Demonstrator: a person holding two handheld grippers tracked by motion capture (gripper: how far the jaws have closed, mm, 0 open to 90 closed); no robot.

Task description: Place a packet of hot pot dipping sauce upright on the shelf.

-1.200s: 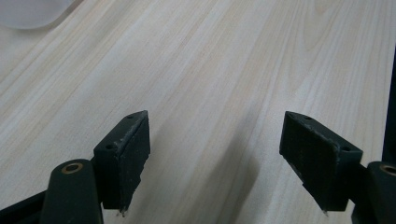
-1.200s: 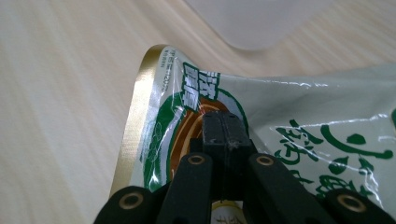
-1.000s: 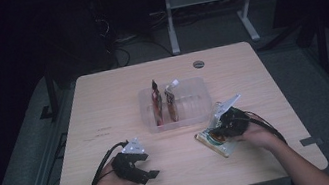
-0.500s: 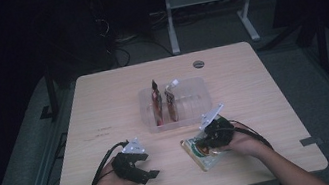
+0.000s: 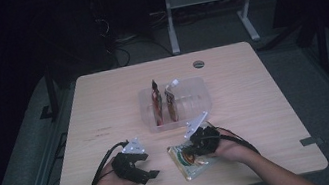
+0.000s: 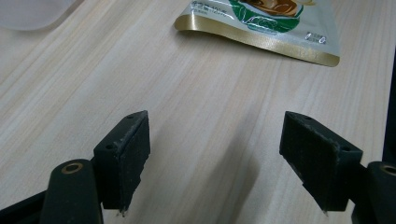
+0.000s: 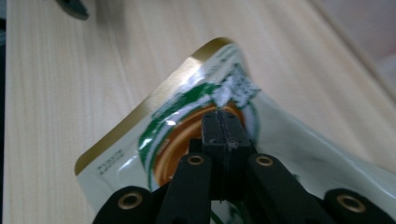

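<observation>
R gripper (image 7: 223,116): jaws clamped on flat white foil pouch w/ green-gold print (image 7: 154,135), its gold edge ahead of the tips. L gripper (image 6: 215,140): jaws wide apart, nothing btwn, above pale wood counter (image 6: 196,107); pouch lies well ahead.

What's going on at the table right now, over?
Right gripper shut on pouch. Left gripper open, empty. Clear bin beyond; nothing in the way.

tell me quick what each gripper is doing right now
Left gripper: open, nothing between its jaws, low over the table.
Right gripper: shut, its jaws pressed together on the snack pouch.
</observation>
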